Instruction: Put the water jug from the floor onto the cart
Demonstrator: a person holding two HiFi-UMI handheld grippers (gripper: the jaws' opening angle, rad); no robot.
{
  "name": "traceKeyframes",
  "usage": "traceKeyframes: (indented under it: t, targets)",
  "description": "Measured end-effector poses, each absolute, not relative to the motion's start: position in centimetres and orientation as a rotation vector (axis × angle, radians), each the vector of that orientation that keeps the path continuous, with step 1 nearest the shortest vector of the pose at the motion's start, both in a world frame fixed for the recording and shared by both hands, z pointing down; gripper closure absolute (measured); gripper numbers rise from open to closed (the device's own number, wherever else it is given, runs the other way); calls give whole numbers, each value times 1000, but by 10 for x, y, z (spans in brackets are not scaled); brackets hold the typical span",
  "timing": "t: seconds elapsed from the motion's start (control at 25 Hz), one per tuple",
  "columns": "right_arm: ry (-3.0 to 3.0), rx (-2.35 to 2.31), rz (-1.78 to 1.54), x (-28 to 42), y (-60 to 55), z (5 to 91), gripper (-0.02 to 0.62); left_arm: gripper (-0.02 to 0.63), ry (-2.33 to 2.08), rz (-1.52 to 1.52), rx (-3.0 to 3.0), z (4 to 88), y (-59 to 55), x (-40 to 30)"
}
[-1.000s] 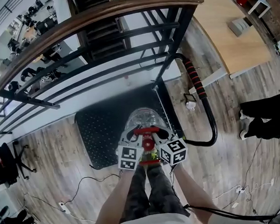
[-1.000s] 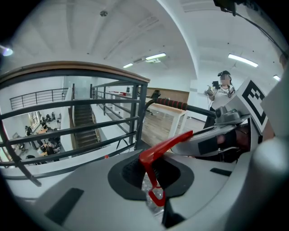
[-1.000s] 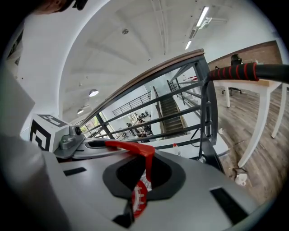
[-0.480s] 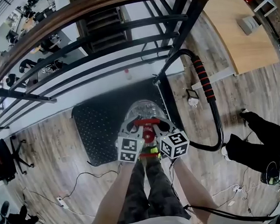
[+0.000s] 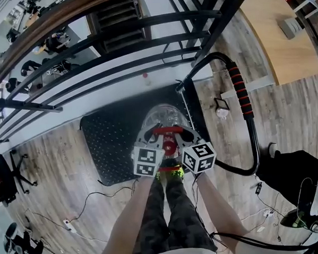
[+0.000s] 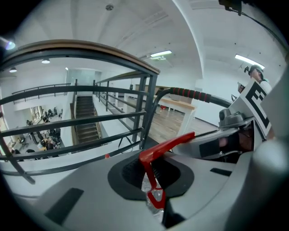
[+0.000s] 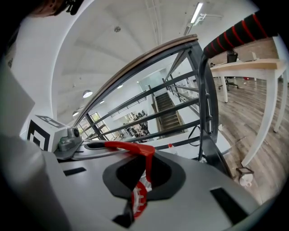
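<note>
At the far left a black office chair [image 5: 6, 178] stands on the wooden floor [image 5: 55, 166], and thin cables [image 5: 94, 204] trail across the boards. A dark metal railing [image 5: 91, 53] with a wooden top rail crosses the upper part of the head view. Below it lies the cart [image 5: 109, 147], a flat black studded deck. We hold the left claw [image 5: 150, 137] clenched on the left end of the red handle [image 5: 167, 131] of the water jug [image 5: 161, 117]; its own view shows the red bar running between the jaws. The clear jug sits upright over the right part of the deck, in front of our legs; we cannot tell whether its base touches the deck. The right claw [image 5: 184, 134] is clenched on the other end of the same handle. Right of the jug the cart's black push bar [image 5: 244, 101], with a red-and-black grip, curves up. Further right, another person's dark-trousered leg [image 5: 289, 178] shows, and a pale wooden table [image 5: 271, 35] fills the upper right corner.
</note>
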State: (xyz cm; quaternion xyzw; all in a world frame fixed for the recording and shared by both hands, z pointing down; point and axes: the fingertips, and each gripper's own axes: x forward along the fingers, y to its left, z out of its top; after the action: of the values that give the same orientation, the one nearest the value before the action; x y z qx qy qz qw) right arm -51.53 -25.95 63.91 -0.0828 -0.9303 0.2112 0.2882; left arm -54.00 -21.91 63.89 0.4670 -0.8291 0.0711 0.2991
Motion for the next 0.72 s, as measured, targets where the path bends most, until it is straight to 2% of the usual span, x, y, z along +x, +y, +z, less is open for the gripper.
traceKeyframes:
  t: [0.72]
  targets:
    - [-2561,-227,484,-574,-289,653,574,572,-2237,137,1282,657,-251,-598]
